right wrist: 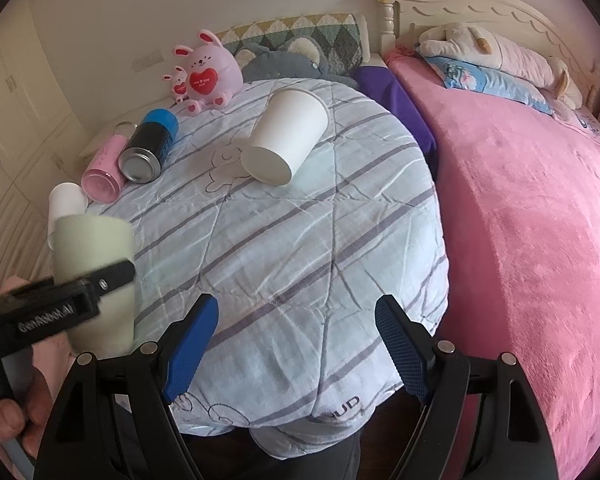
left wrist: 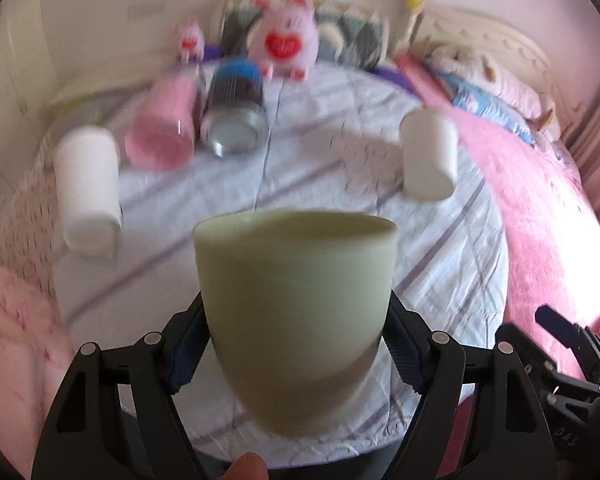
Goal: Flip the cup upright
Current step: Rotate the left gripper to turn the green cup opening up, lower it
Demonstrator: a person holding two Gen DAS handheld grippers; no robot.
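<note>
Gripping the pale green plastic cup (left wrist: 294,300) mid-wall, left gripper (left wrist: 296,344) jaws squeeze something light, slick; right gripper (right wrist: 296,344) jaws gape empty.

My left gripper (left wrist: 296,344) was a black frame of angular struts with triangular cut-outs, pinned at the joints by round silver screws. Its fingers (left wrist: 186,354) carried dark blue textured pads. Seen from the right wrist camera, its side bore white lettering reading "GenRobot.AI". My right gripper (right wrist: 296,350) was built the same: black struts, silver screws, and bright blue pads (right wrist: 190,350) with a fine cross-hatched grip pattern. My left hand (right wrist: 4,420) showed bare skin, and a bare fingertip (left wrist: 246,466) showed in the left wrist view.
</note>
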